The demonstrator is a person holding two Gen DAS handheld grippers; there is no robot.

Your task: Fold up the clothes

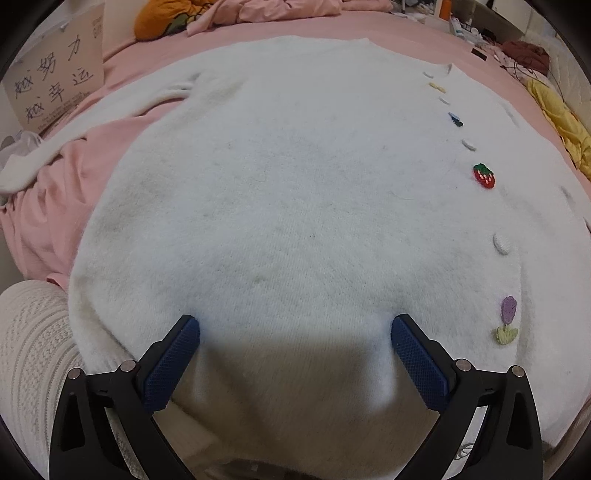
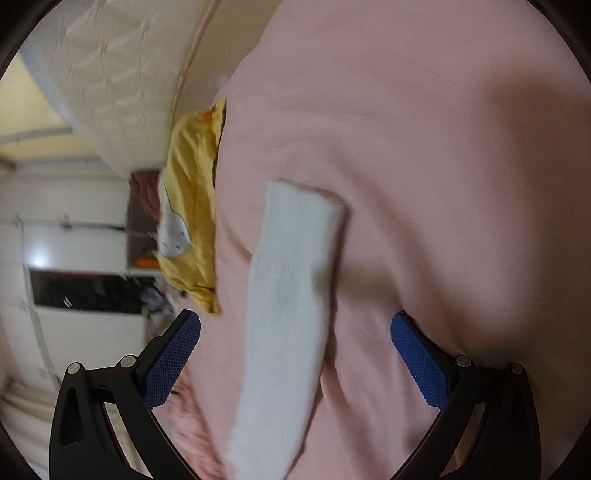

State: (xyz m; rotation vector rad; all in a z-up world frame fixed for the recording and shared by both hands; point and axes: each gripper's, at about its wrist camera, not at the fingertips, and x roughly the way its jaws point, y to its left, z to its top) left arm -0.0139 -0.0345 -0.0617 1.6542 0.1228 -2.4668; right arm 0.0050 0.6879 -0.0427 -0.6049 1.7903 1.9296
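Note:
A fluffy white cardigan (image 1: pixel 288 192) lies spread flat on the pink bed sheet (image 1: pixel 110 147), with a row of buttons and patches down its right side, among them a red strawberry (image 1: pixel 484 175) and a purple tulip (image 1: pixel 508 319). Its left sleeve (image 1: pixel 74 129) stretches off to the left. My left gripper (image 1: pixel 295 332) is open, low over the cardigan's near hem. In the right wrist view the other white sleeve (image 2: pixel 291 295) lies on the pink sheet (image 2: pixel 443 184) between the fingers of my open right gripper (image 2: pixel 295 332); the view is tilted and blurred.
A cardboard box with handwriting (image 1: pixel 55 85) stands at the far left. Orange and pink clothes (image 1: pixel 221 14) are heaped at the back. A yellow garment (image 1: pixel 561 125) lies at the bed's right edge, also in the right wrist view (image 2: pixel 192 206). A knitted white cloth (image 1: pixel 33 350) is near left.

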